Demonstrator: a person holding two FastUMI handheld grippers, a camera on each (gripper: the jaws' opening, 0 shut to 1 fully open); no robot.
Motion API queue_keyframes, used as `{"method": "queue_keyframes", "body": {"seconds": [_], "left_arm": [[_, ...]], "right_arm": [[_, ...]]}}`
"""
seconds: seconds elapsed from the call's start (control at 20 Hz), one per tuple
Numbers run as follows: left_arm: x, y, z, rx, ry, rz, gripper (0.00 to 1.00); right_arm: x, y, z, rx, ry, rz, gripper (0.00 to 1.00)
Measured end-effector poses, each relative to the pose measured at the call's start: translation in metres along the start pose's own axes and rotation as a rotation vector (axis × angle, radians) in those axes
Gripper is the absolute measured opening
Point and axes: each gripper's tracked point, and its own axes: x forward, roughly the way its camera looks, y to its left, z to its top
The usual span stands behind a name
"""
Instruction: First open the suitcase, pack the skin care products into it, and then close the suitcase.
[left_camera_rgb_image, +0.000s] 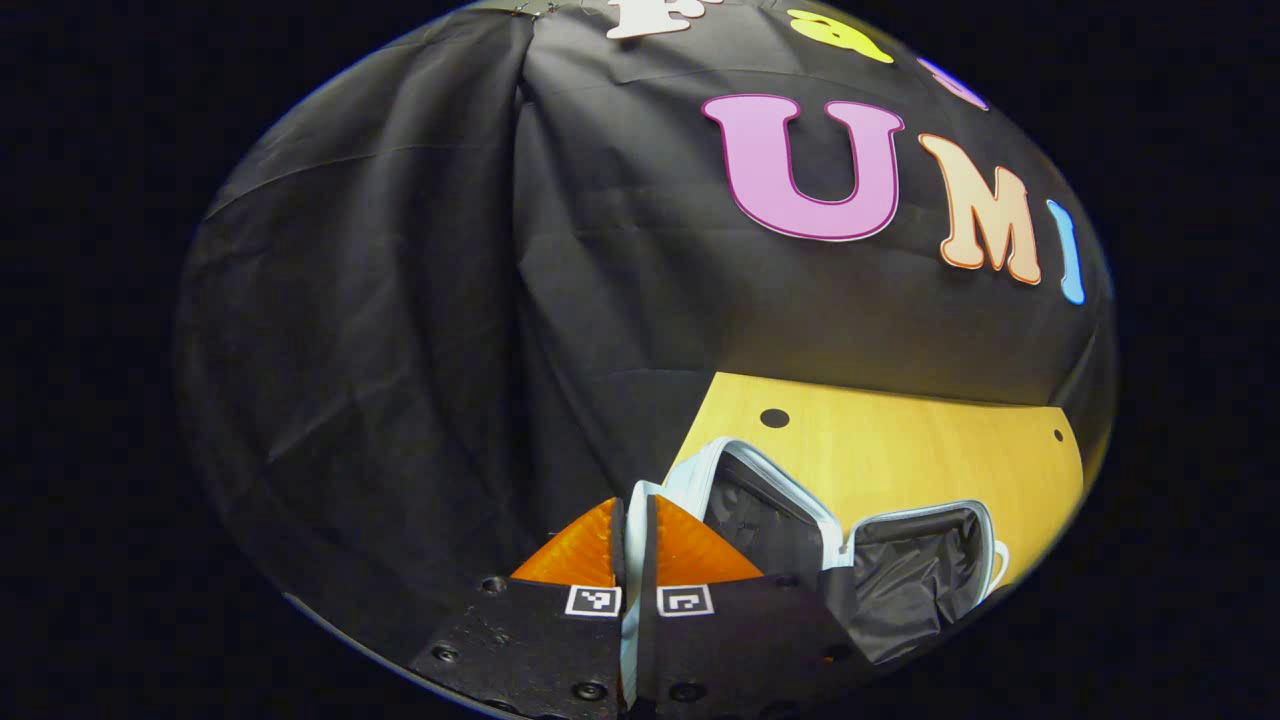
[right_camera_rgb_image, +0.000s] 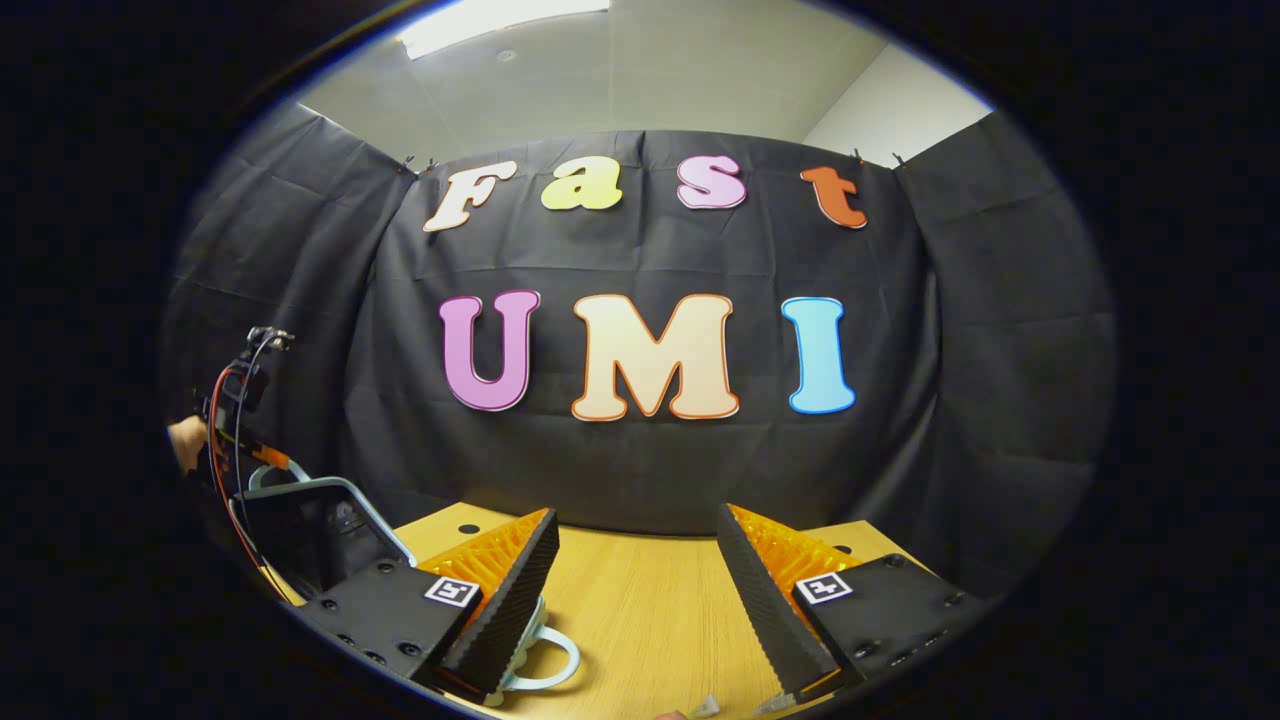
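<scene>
Between left tool (left_camera_rgb_image: 632, 545) fingers: suitcase (left_camera_rgb_image: 800, 520) lid edge.

The suitcase (left_camera_rgb_image: 800, 520) base is cut off behind the left gripper (left_camera_rgb_image: 636, 540), its contents hidden.

Dim, sharp, edges fisheye-warped

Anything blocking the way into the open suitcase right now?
Nothing visible does. The left gripper pinches the rim of the suitcase lid, holding it up; the lined compartment lies open on the table.
</scene>
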Motion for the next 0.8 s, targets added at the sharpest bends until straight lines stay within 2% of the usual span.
{"method": "queue_keyframes", "body": {"seconds": [0.15,0.35,0.45,0.55,0.6,0.65,0.8], "left_arm": [[0.012,0.017,-0.016,-0.041,0.007,0.045,0.00],[0.040,0.039,-0.062,-0.093,0.089,0.101,0.00],[0.050,0.050,-0.088,-0.106,0.140,0.163,0.02],[0.055,0.052,-0.101,-0.122,0.152,0.238,0.07],[0.056,0.051,-0.097,-0.131,0.118,0.257,0.14],[0.057,0.049,-0.088,-0.147,0.082,0.259,0.15],[0.048,0.032,-0.054,-0.152,-0.025,0.296,0.60]], "right_arm": [[-0.003,-0.010,0.010,-0.006,-0.032,-0.035,0.98],[-0.009,-0.024,0.007,-0.008,-0.030,-0.064,0.98],[-0.012,-0.031,0.005,-0.014,-0.016,-0.074,0.98],[-0.015,-0.038,0.008,-0.019,-0.016,-0.086,0.99],[-0.016,-0.040,0.010,-0.022,-0.020,-0.091,0.98],[-0.017,-0.042,0.012,-0.025,-0.025,-0.092,0.98],[-0.017,-0.046,0.017,-0.035,-0.037,-0.088,0.98]]}}
